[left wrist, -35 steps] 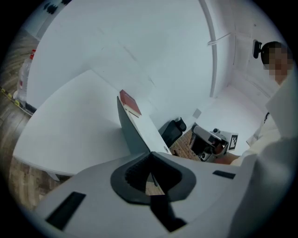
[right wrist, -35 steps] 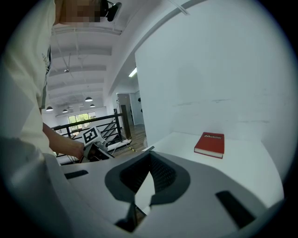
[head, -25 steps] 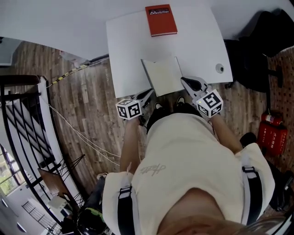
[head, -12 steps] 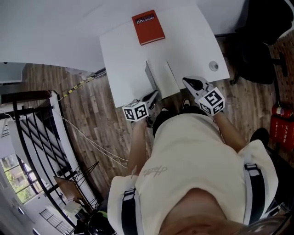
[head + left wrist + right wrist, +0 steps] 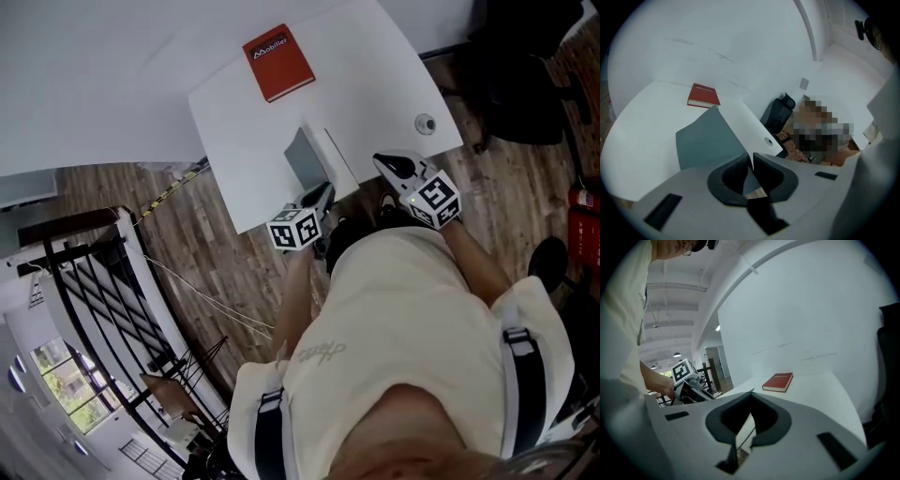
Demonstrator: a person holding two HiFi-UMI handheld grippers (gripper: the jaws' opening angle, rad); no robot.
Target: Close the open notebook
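The notebook [image 5: 323,157] lies near the front edge of the white table [image 5: 234,141]. Its grey cover [image 5: 710,140] stands raised off the pale pages [image 5: 341,157]. My left gripper [image 5: 323,194] is shut on the cover's near corner; in the left gripper view the jaws [image 5: 751,161] pinch its edge. My right gripper [image 5: 382,161] is just right of the notebook, low at the table edge. In the right gripper view its jaws [image 5: 751,394] stand shut, and the notebook shows edge-on behind them. Whether they touch it is unclear.
A red book [image 5: 277,62] lies at the table's far side. A round cable hole [image 5: 425,123] sits near the right corner. A black chair [image 5: 525,84] stands to the right, and a stair railing [image 5: 94,281] to the left on the wooden floor.
The grey cover has risen from lying flat to standing up, held by my left gripper, which moved forward and up. The right gripper stayed beside the notebook.
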